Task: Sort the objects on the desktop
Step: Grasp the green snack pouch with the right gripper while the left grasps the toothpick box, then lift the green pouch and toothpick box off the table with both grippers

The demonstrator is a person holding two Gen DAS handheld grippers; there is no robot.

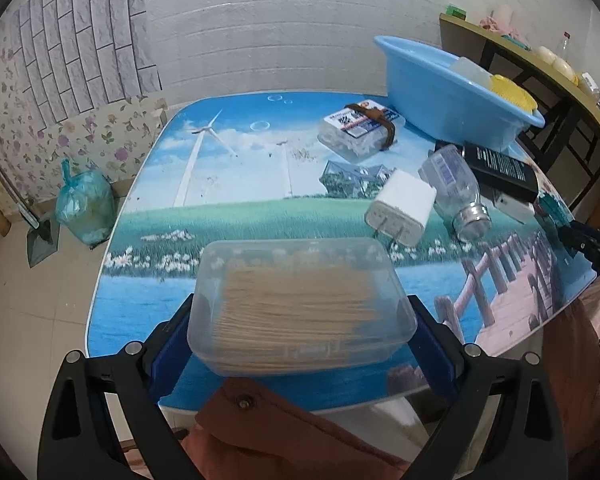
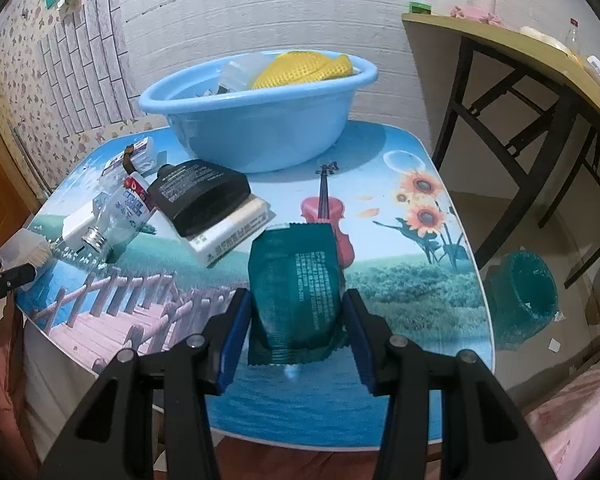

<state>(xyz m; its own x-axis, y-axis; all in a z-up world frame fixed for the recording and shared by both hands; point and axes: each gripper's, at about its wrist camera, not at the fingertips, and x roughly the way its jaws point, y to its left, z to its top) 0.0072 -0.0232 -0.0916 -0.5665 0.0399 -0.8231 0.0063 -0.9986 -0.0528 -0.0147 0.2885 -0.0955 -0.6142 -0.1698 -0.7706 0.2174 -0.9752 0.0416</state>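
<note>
Your left gripper is clamped on a clear box of toothpicks, held over the near table edge. Your right gripper pinches a green packet. Only the left view shows the charger fully; only the right view looks into the basin, where a yellow mesh thing lies.

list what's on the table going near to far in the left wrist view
clear toothpick box in the left gripper → white charger plug → rubber-banded clear box → blue basin
</note>
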